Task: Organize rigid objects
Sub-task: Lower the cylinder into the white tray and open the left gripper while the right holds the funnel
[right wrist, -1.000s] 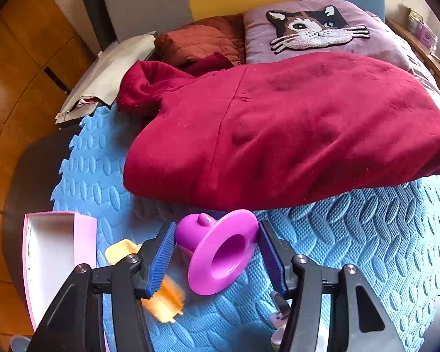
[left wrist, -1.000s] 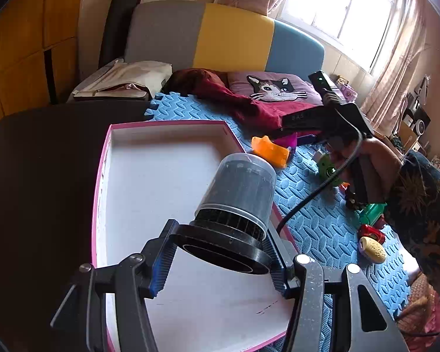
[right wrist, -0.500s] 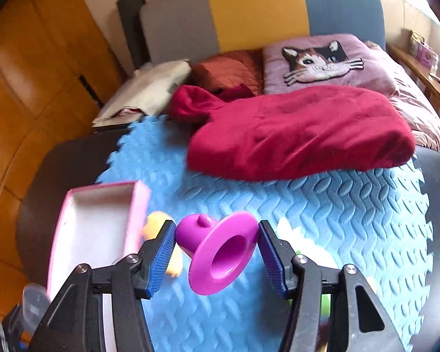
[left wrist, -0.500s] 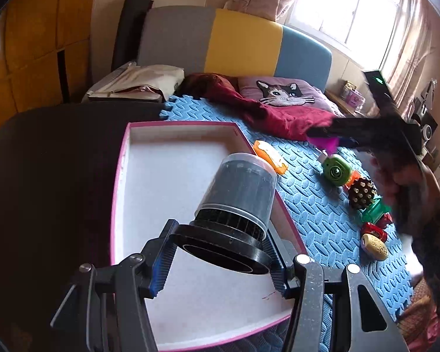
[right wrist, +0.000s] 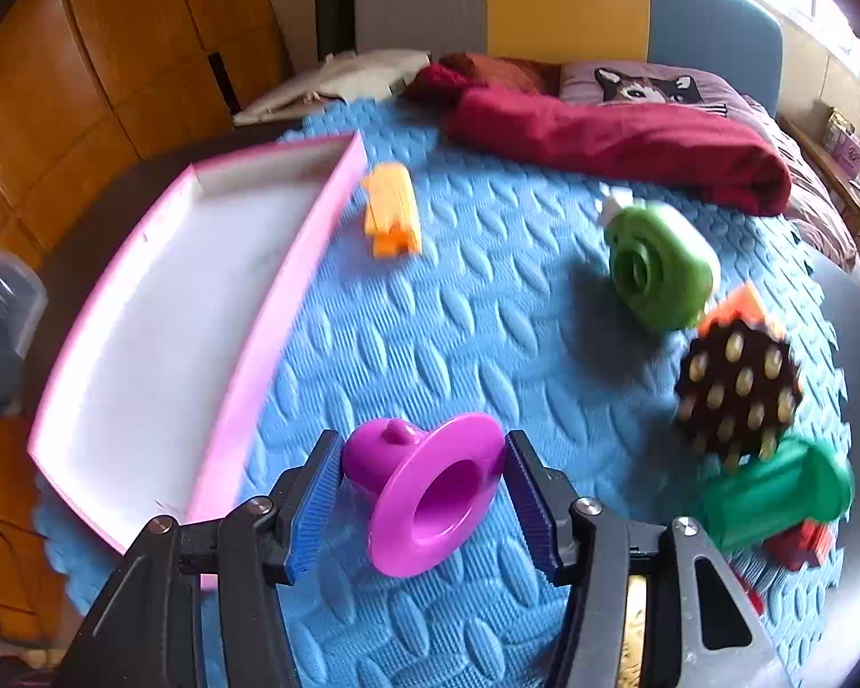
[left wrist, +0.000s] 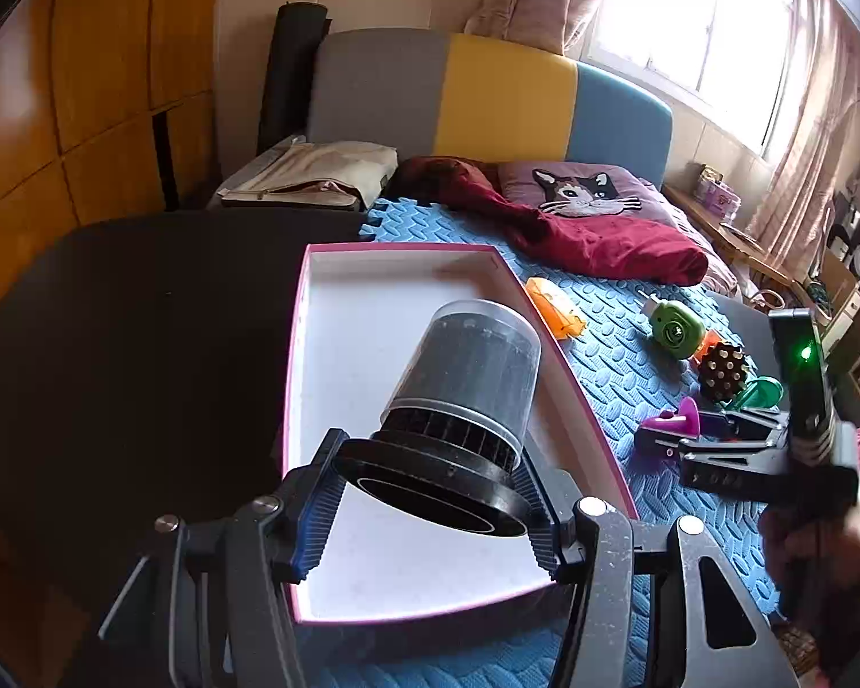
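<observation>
Both tongs grip: left tongs [left wrist: 430, 510] clamp a black canister [left wrist: 464, 395], right tongs [right wrist: 418, 507] a purple funnel [right wrist: 430, 487]; no legible writing.

Daylight floods from the window [left wrist: 688, 17] upper right, blown out with glare. Left side dim, dark table [left wrist: 132, 344] underexposed. Strong fisheye bending and black vignette at corners. Right wrist view motion-blurred, the toys smeared; soft shadows on blue mat [right wrist: 458, 315].

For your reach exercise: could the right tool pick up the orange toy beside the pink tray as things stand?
Probably not yet: the right tool is already shut on the purple funnel. The orange toy itself lies uncovered on the blue mat.
</observation>
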